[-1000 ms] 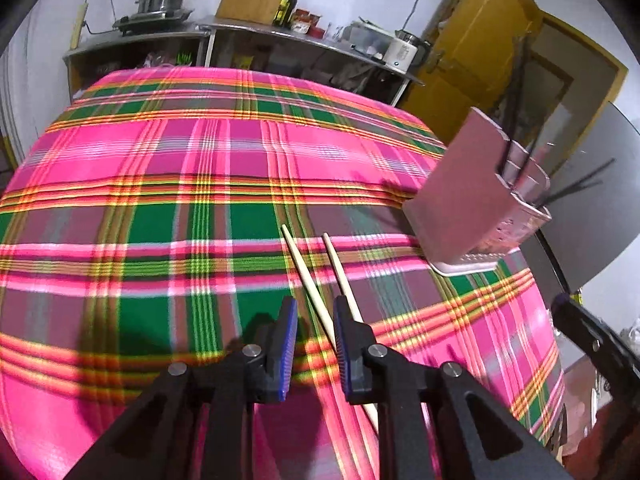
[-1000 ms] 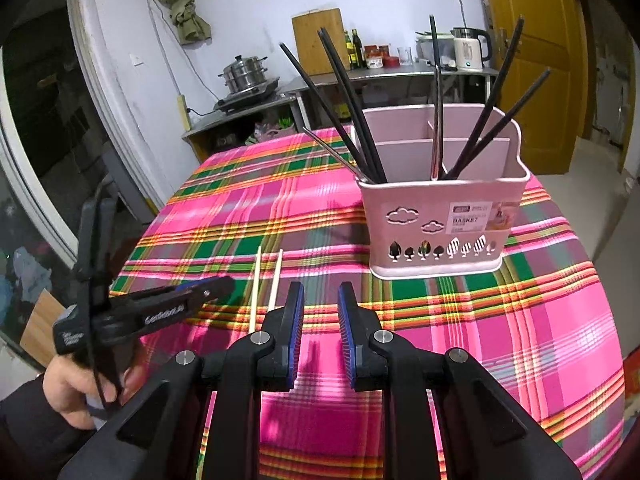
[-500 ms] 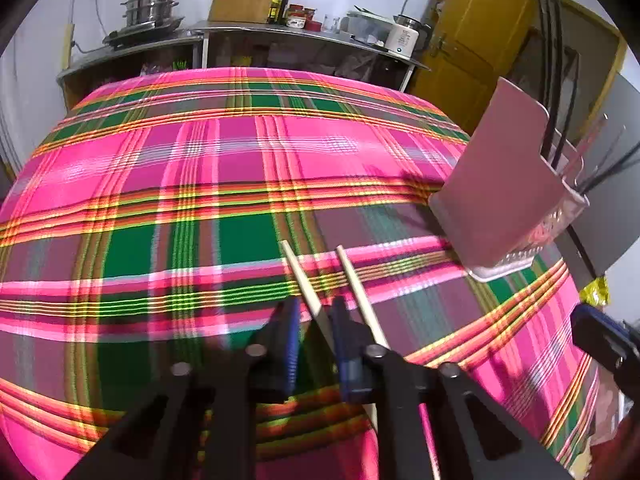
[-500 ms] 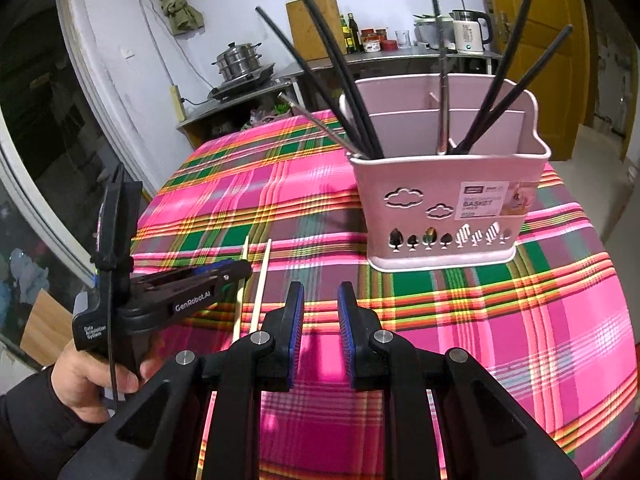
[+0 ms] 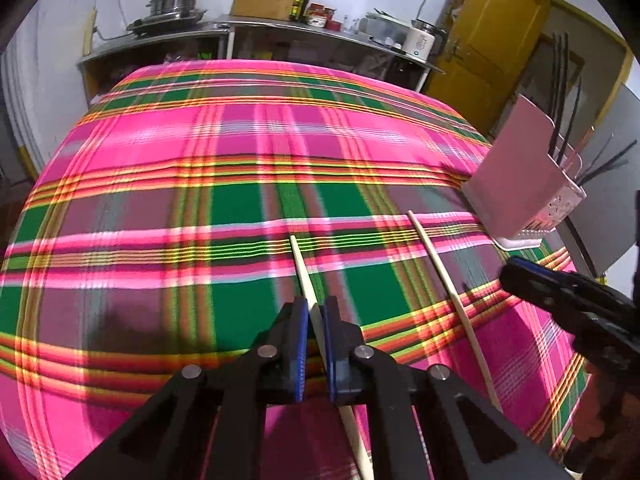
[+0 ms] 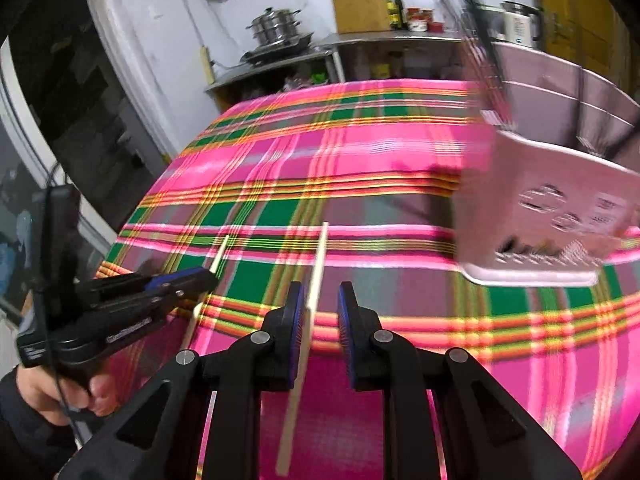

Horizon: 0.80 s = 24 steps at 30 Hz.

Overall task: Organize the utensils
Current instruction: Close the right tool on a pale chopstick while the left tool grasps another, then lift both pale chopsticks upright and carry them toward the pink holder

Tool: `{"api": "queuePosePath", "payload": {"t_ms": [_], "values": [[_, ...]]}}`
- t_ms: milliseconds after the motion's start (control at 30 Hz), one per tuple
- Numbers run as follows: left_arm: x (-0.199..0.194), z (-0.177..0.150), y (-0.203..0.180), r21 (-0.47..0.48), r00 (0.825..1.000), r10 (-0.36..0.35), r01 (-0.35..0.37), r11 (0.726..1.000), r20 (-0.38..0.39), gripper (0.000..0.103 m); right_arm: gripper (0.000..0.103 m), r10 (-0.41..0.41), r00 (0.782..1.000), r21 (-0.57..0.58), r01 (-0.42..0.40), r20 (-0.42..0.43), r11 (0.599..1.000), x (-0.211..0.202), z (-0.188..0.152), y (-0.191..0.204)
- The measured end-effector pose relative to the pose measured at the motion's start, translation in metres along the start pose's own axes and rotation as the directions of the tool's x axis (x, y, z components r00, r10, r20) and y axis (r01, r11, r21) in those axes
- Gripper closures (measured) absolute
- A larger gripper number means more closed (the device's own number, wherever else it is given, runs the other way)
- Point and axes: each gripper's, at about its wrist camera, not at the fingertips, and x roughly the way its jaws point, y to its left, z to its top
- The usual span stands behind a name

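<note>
Two pale wooden chopsticks lie on the pink plaid tablecloth. My left gripper (image 5: 315, 312) is shut on the left chopstick (image 5: 301, 265), low over the cloth; it also shows in the right wrist view (image 6: 200, 280). The right chopstick (image 5: 440, 268) lies beside it, and in the right wrist view it (image 6: 318, 264) runs between the jaws of my right gripper (image 6: 320, 300), which are open and not touching it. The pink utensil basket (image 5: 520, 192) holds several black chopsticks and stands at the right (image 6: 560, 208).
The tablecloth (image 5: 200, 160) covers the whole table, with its near edge below the grippers. A metal counter with a steamer pot (image 5: 176, 4), bottles and a kettle (image 5: 420, 40) stands behind. A yellow door (image 5: 500, 28) is at the back right.
My left gripper has closed on the left chopstick. My right gripper has moved left and forward, down over the right chopstick, and opened wider. The basket has shifted to the right of its view.
</note>
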Motion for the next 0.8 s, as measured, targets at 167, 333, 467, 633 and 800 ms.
{"api": "queuePosePath", "payload": {"t_ms": [167,333,467,633,800], "values": [[0.004,0.008,0.005,-0.034,1.000,-0.006,0.006,0.999,-0.006,0.094,0.085,-0.002,0.999,-0.022,0.001,-0.034,1.000,0.025,0.011,0.008],[0.009,0.012,0.002,-0.023,1.000,0.016,-0.015,1.000,0.012,0.094,0.085,-0.012,0.998,-0.032,0.011,-0.061,0.999,0.042,0.018,0.006],[0.011,0.012,0.000,-0.018,0.999,0.028,-0.027,0.999,0.030,0.094,0.085,-0.032,0.996,-0.033,0.029,-0.088,0.999,0.055,0.020,0.005],[0.014,0.015,-0.005,0.007,0.998,0.051,-0.051,0.999,0.032,0.094,0.085,-0.050,0.995,-0.041,0.047,-0.091,0.998,0.060,0.025,0.008],[0.016,0.018,-0.006,0.005,0.998,0.060,-0.060,0.998,0.024,0.096,0.095,-0.088,0.991,-0.065,0.081,-0.100,0.995,0.064,0.030,0.012]]}}
